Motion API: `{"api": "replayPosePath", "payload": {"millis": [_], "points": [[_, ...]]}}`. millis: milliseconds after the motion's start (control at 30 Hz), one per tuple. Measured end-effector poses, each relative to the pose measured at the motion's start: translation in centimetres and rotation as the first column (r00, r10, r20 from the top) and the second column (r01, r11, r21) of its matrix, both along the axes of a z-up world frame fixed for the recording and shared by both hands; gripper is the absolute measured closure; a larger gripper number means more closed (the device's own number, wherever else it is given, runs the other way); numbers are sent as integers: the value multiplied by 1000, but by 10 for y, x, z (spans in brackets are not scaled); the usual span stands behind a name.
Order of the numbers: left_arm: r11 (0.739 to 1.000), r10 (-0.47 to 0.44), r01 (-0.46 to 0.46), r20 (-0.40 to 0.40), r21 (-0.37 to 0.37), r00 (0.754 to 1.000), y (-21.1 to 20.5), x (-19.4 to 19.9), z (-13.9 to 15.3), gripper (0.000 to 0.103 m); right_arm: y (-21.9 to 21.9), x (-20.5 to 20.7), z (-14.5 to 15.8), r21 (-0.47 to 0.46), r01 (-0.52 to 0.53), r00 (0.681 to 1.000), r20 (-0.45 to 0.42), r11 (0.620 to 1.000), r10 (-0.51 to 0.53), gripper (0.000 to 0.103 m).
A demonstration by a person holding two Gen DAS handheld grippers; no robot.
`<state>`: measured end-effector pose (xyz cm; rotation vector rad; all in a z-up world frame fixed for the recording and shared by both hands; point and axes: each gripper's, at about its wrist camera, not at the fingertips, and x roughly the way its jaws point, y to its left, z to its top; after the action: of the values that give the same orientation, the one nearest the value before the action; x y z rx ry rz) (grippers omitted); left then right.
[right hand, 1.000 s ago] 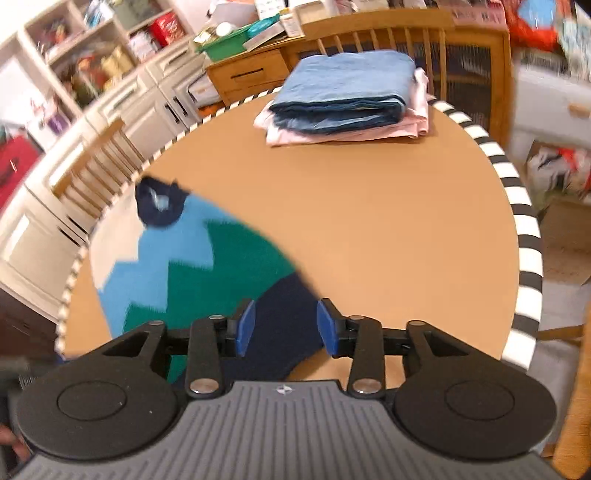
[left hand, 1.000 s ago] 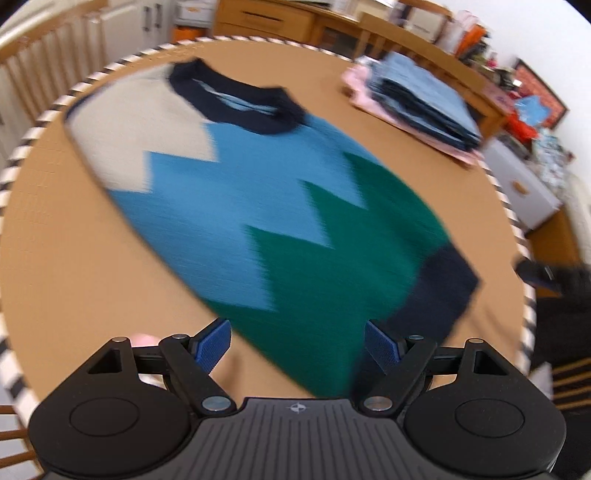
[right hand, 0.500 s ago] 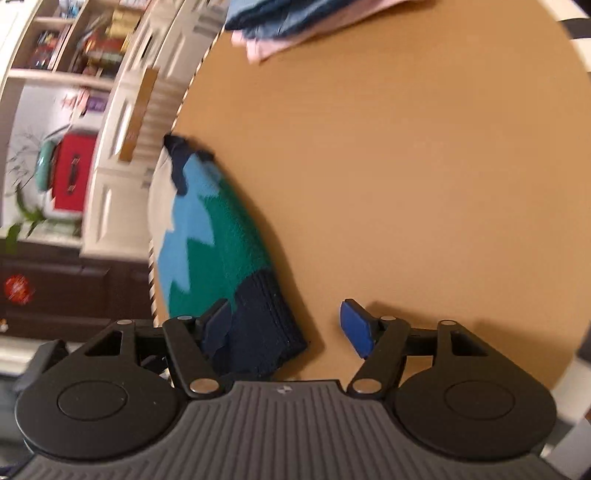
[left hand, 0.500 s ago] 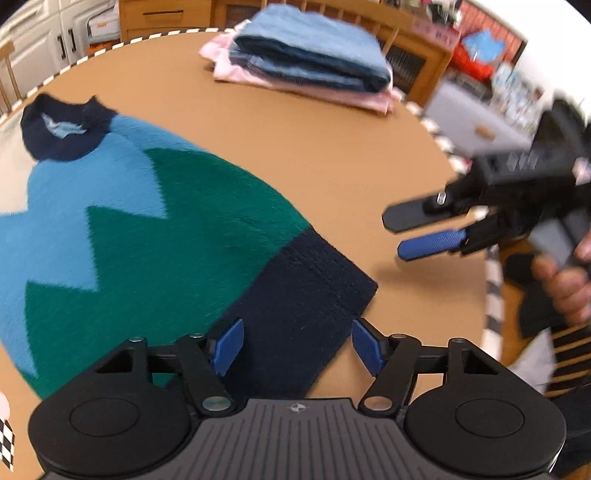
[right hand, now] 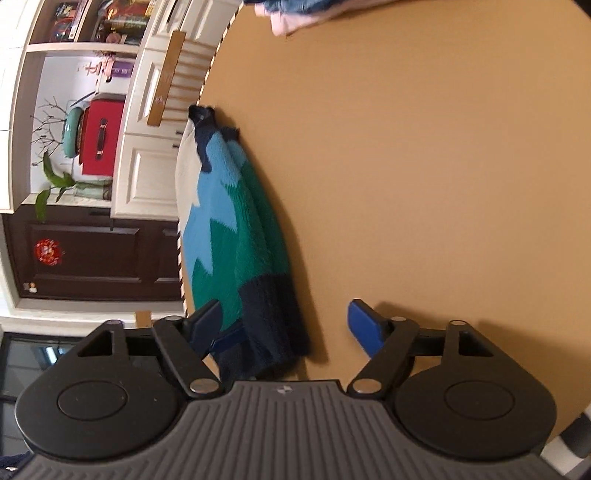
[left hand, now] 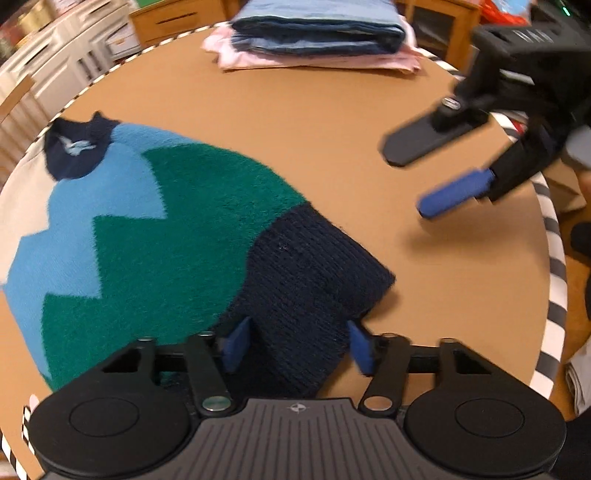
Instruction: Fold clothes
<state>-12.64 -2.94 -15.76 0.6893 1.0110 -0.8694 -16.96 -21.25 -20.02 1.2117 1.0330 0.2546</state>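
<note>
A knitted sweater (left hand: pixel 177 221) with cream, light blue and green zigzags lies folded on the round brown table (left hand: pixel 332 118), collar at the far left. Its navy hem (left hand: pixel 306 273) points at my left gripper (left hand: pixel 297 339), whose jaws are closing with the hem's corner between the blue pads (left hand: pixel 236 343); they do not press it. My right gripper (left hand: pixel 404 182) hovers at the right, just above the table, turned on its side. In the right wrist view the sweater (right hand: pixel 236 236) runs away from the right gripper (right hand: pixel 284 317), whose jaws are opening with the hem end between them, untouched.
A stack of folded blue and pink clothes (left hand: pixel 317 33) sits at the table's far edge, also cut off at the top as clothes (right hand: pixel 295 11). The table's black-and-white striped rim (left hand: pixel 554 258) curves at the right. Wooden chairs and white cabinets (right hand: pixel 147 155) stand beyond it.
My left gripper travelled along the sweater to its navy hem and its jaws narrowed around the corner. My right gripper rolled sideways, dropped to the table by the hem and widened its jaws.
</note>
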Motion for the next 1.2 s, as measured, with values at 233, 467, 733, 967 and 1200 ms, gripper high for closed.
{"api": "replayPosePath", "payload": {"millis": [233, 467, 733, 967, 1200], "points": [[960, 226, -259, -258, -101, 939, 31, 43, 2, 79, 5, -1, -20, 143, 16, 999, -43, 990, -9, 23], [865, 329, -475, -531, -163, 781, 69, 77, -12, 79, 27, 26, -23, 205, -10, 1000, -24, 979, 15, 19], [897, 285, -407, -476, -173, 832, 61, 65, -10, 78, 51, 63, -24, 243, -101, 995, 7, 965, 102, 15], [938, 202, -289, -371, -193, 906, 49, 59, 8, 42, 67, 73, -12, 70, -171, 985, -2, 983, 171, 80], [910, 286, -352, -282, -220, 916, 94, 44, 30, 21, 46, 62, 7, -59, -197, 979, -62, 979, 193, 87]]}}
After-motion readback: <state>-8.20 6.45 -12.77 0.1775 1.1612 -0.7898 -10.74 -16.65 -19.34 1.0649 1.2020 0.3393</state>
